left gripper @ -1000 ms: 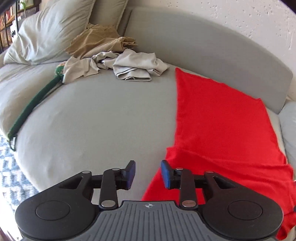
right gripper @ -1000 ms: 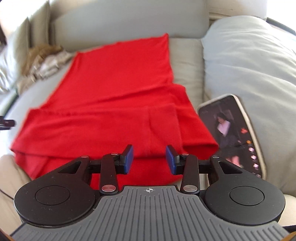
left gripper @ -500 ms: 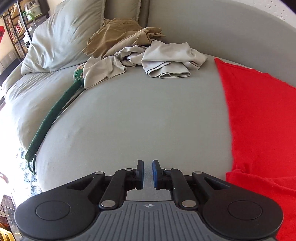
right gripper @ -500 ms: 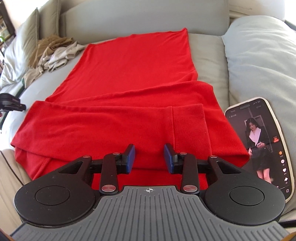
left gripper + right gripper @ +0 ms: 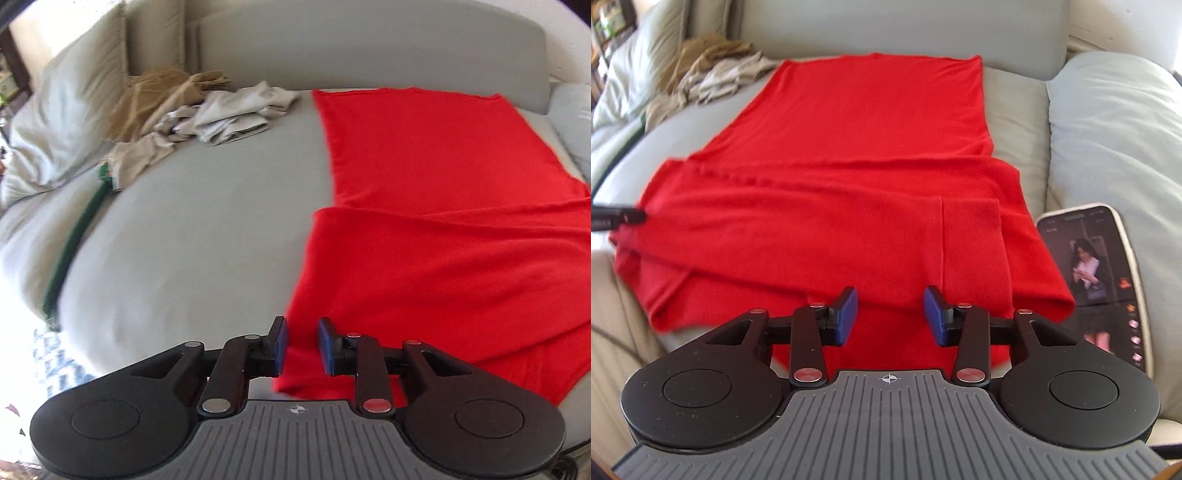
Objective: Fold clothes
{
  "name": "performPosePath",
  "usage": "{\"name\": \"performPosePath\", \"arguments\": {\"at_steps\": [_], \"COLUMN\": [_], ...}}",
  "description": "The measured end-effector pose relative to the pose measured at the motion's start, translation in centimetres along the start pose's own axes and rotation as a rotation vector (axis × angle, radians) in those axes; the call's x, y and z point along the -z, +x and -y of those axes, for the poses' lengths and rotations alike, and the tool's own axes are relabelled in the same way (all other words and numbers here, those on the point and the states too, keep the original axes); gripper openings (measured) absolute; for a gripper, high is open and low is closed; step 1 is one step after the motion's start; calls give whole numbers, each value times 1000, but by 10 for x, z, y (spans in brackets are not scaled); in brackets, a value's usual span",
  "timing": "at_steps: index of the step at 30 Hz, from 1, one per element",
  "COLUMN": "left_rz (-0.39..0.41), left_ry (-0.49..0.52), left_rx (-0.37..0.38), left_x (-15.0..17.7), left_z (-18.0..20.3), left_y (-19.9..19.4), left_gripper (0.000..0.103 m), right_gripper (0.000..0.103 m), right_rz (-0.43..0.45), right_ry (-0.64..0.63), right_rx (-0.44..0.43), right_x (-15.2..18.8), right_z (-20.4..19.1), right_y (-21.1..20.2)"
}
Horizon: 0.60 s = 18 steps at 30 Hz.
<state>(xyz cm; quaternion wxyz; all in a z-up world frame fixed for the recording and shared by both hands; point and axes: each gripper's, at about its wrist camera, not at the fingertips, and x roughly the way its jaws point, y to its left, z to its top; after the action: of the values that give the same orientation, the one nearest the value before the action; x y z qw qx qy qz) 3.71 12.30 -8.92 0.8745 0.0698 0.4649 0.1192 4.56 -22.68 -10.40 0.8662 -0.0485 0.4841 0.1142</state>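
Observation:
A red garment (image 5: 443, 221) lies spread on the grey couch seat (image 5: 203, 240), its near part folded over in a wide band. My left gripper (image 5: 302, 345) hovers over the near left corner of that band. Its jaws are opening, with red cloth showing in the gap and the pads clear of it. In the right wrist view the red garment (image 5: 849, 166) runs away from me. My right gripper (image 5: 890, 315) is above its near edge, jaws opening, gripping nothing. The left gripper's tip (image 5: 624, 216) shows at the cloth's left edge.
A heap of beige and tan clothes (image 5: 207, 110) lies at the back left, by a grey pillow (image 5: 66, 110). A green strap (image 5: 74, 240) runs along the seat's left edge. A lit phone (image 5: 1097, 280) leans on the right cushion (image 5: 1115, 129), next to the garment.
The left gripper swung out over bare seat with jaws nearly shut, then came back to the garment's near left corner with jaws wider. The right gripper's jaws widened a little.

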Motion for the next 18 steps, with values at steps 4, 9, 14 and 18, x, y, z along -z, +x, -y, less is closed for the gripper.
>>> {"name": "performPosePath", "arguments": {"at_steps": [4,9,14,18], "left_rz": [-40,-26,-8,61], "left_ry": [-164,-112,85,232], "left_rx": [127,362,399,337], "left_x": [13,23,30,43], "left_z": [-28,19,96,124], "left_y": [-22,-40,-30,-33], "left_gripper": [23,29,31,32], "right_gripper": [51,49,26,27], "right_rz": [22,96,146,59], "right_ry": [49,166,143,101], "right_rx": [51,-38,-74,-55], "right_x": [26,37,21,20], "right_z": [13,24,5,-10], "right_y": [-34,-60,-45,-13]}}
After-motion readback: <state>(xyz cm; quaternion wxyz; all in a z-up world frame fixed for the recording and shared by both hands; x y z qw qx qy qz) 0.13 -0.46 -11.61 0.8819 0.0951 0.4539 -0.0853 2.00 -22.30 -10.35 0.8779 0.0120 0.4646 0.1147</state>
